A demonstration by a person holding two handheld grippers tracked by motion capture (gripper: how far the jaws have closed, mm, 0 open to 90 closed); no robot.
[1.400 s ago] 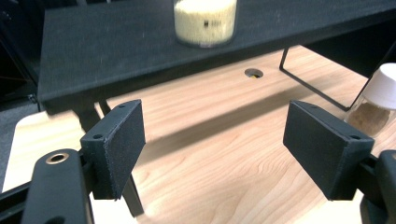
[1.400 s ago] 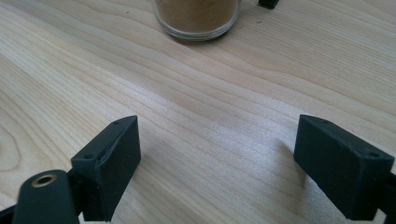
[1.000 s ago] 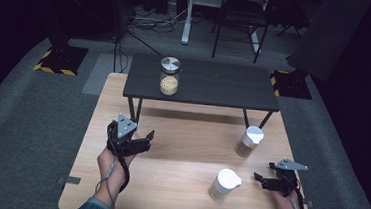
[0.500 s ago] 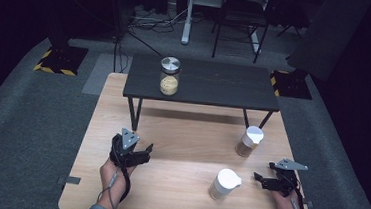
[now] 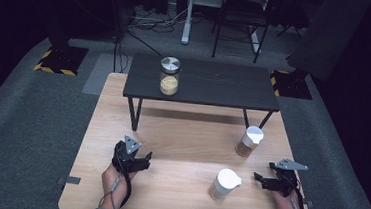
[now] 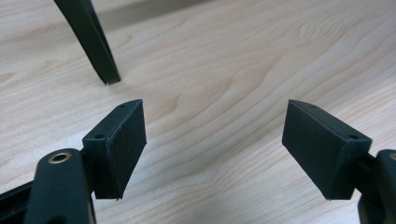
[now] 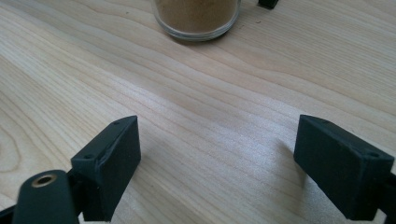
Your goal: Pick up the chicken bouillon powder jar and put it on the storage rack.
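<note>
Our left gripper [image 5: 145, 157] rests low on the wooden table [image 5: 181, 134], jaws spread wide with nothing between them; in the left gripper view [image 6: 212, 149] we see bare wood grain in the gap. At about eleven o'clock in that view stands a black leg [image 6: 91, 42] of the small dark table [image 5: 205, 81], cut off at the top edge, so we cannot see where it joins.

Our right gripper [image 5: 259, 179] lies near the table's right front corner, jaws likewise wide apart and empty, pointing toward nine o'clock in the high view. In the right gripper view [image 7: 217, 168] the table shows between the pads, and at twelve o'clock sits the bottom of a glass jar [image 7: 197, 16] with brown powder inside; its upper part is cut off by the frame. A small black object at the top edge, at about one o'clock, is too cropped to make out.

From above, the nearest jar [image 5: 224, 184] with a white lid stands just beside the right gripper, at its nine o'clock, not touched. A second white-lidded jar [image 5: 249, 141] stands farther off, at about eleven o'clock from that gripper, near a leg of the dark table. A third jar [image 5: 169, 76] with a metal lid sits on the dark table, well apart from both grippers. The room beyond is too dark for us to read.
</note>
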